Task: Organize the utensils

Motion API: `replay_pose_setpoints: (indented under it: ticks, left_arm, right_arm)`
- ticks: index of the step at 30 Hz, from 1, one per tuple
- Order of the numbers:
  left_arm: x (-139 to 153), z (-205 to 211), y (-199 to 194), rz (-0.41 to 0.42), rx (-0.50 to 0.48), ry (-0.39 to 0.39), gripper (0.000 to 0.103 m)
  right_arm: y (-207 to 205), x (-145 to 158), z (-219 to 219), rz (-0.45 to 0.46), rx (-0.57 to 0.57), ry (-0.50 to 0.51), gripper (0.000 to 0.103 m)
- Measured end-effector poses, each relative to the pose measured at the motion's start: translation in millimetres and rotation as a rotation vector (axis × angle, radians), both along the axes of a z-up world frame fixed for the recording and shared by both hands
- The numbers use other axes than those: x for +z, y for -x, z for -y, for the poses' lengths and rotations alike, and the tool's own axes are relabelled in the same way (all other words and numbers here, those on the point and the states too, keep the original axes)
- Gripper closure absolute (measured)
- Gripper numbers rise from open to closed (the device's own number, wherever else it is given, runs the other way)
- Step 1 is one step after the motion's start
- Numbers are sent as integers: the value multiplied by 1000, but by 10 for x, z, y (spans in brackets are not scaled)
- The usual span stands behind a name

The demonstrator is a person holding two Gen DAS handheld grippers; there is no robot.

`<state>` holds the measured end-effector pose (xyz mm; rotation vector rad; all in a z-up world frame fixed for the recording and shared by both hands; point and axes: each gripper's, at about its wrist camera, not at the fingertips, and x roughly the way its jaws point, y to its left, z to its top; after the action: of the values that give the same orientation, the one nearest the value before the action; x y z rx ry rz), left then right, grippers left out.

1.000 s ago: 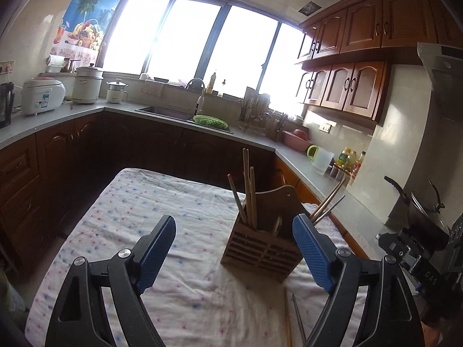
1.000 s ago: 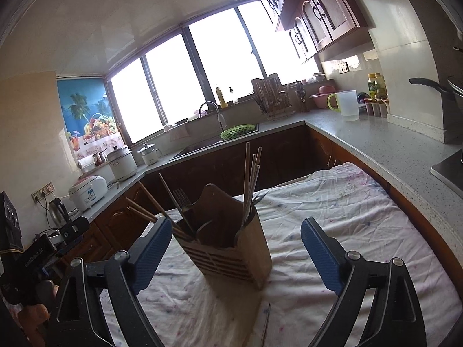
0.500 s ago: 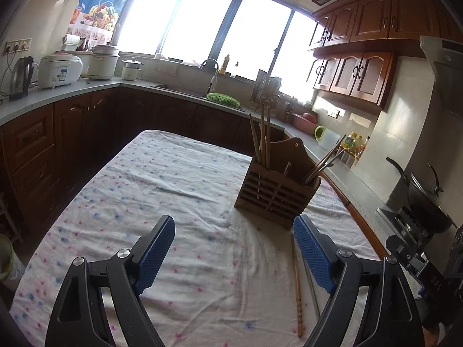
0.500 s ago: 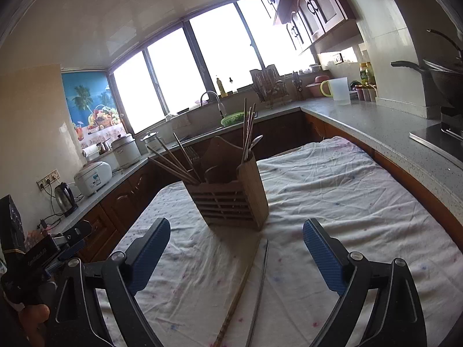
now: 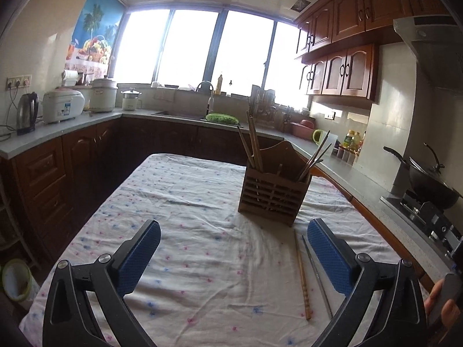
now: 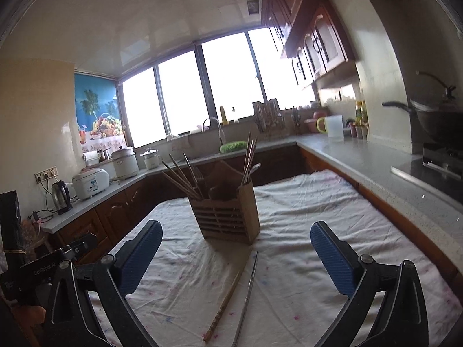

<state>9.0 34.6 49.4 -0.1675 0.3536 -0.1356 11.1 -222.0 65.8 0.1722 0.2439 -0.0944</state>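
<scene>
A slatted wooden utensil holder (image 5: 272, 193) (image 6: 228, 211) stands on the cloth-covered table, with several chopsticks and utensils upright in it. A wooden chopstick (image 5: 301, 271) (image 6: 224, 303) and a metal chopstick (image 5: 317, 274) (image 6: 247, 295) lie on the cloth in front of the holder. My left gripper (image 5: 233, 240) is open and empty, with the loose chopsticks just inside its right finger. My right gripper (image 6: 235, 243) is open and empty, with both chopsticks lying between its fingers, below them.
The table wears a white flowered cloth (image 5: 179, 217). Dark wood cabinets and a grey counter (image 6: 364, 159) ring the room. A wok on a stove (image 5: 431, 188) is at the right. Rice cookers and a kettle (image 5: 27, 112) stand at the left.
Both grippers have pulled back from the holder, which now looks farther away. The two loose chopsticks on the cloth have come fully into view. Both grippers stay open.
</scene>
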Motion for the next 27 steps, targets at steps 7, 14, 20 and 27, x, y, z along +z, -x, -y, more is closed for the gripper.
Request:
replay_pose_setpoints:
  ticks: [7, 14, 20, 27]
  left_arm:
    - [-173, 119, 265, 17, 17, -41, 1]
    - [-284, 186, 369, 29, 29, -107, 1]
    - [-373, 231, 411, 0, 49, -136, 1]
    - [-404, 236, 350, -50, 77, -172, 1]
  right_arm:
    - [233, -172, -61, -5, -19, 63, 0]
    - [413, -305, -89, -9, -45, 90, 0]
    - [439, -423, -100, -48, -39, 88, 0]
    - [427, -580, -128, -89, -21, 88, 0]
